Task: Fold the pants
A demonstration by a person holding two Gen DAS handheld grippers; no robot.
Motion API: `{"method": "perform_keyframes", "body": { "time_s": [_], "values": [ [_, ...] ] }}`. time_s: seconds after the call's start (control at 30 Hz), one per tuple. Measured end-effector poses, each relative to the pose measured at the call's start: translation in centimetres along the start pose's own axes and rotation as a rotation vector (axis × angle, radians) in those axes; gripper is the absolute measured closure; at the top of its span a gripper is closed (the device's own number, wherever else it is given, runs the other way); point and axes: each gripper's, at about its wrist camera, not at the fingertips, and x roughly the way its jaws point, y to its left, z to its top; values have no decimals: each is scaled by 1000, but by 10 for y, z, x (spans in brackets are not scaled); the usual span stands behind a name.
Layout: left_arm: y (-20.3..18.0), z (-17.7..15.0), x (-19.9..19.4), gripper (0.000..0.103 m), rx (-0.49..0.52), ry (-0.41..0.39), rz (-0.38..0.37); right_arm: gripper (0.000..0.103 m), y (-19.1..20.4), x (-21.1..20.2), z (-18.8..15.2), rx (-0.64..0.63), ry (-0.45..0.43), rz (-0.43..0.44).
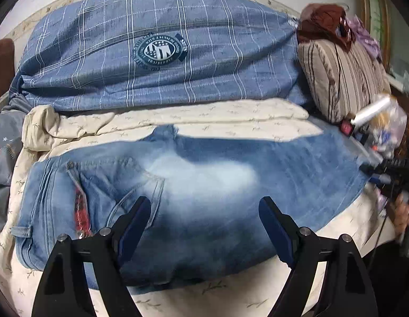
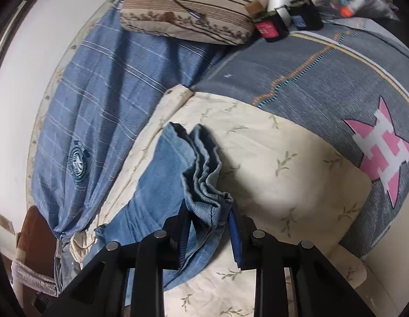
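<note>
The right tongs were clamped on the bunched leg end of the jeans; the left tongs hung apart above the jeans on the bed.

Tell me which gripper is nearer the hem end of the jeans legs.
Right. The right gripper is clamped on the bunched hem end of the jeans. The left gripper hangs open above the seat and pocket area, far from that end.

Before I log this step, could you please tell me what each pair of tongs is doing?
Left tongs: open, above the jeans, holding nothing.
Right tongs: shut on the bunched hem of the jeans.
</note>
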Motion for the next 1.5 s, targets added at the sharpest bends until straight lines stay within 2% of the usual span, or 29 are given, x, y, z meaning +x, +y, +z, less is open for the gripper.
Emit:
{"method": "perform_keyframes", "body": {
  "time_s": [0.13,0.23,0.27,0.3,0.4,0.43,0.47,0.5,0.57,0.63,0.73,0.83,1.07,1.17,1.27,1.37,1.43,1.5],
  "values": [
    [-21,36,14,19,-44,43,-30,74,-11,9,2,70,51,24],
    [-56,63,39,19,-21,83,-56,64,-20,14,4,134,83,41],
    [-68,69,52,19,-11,116,-42,50,-23,17,4,153,97,44],
    [-81,74,68,19,-7,152,-35,45,-27,19,4,172,104,61],
    [-109,77,111,19,-13,243,-52,45,-24,23,5,134,119,54],
    [-116,76,125,19,-7,282,-44,46,-21,23,5,112,116,49],
    [-124,72,145,19,1,337,-22,58,-18,23,4,88,110,37],
    [-127,69,158,19,4,366,-3,74,-15,25,4,54,113,17],
    [-130,62,180,18,15,411,52,77,-13,26,3,33,119,0],
    [-137,64,181,17,64,386,93,81,-8,22,3,4,98,16],
    [-128,69,166,17,23,401,12,81,4,13,2,-57,52,27],
    [-98,76,127,17,-45,312,-16,82,22,4,-2,-127,0,40],
    [-12,55,49,17,-86,241,145,83,88,0,-33,-333,-66,99],
    [12,41,26,17,-124,207,159,83,121,7,-55,-427,-67,107],
    [31,30,12,17,-158,170,171,83,148,20,-79,-506,-38,114],
    [47,24,6,17,-204,131,176,83,169,37,-103,-567,36,128],
    [56,21,5,17,-235,96,174,79,183,58,-120,-598,144,121],
    [62,17,3,17,-246,61,174,75,193,78,-139,-638,291,120]
  ]
}}
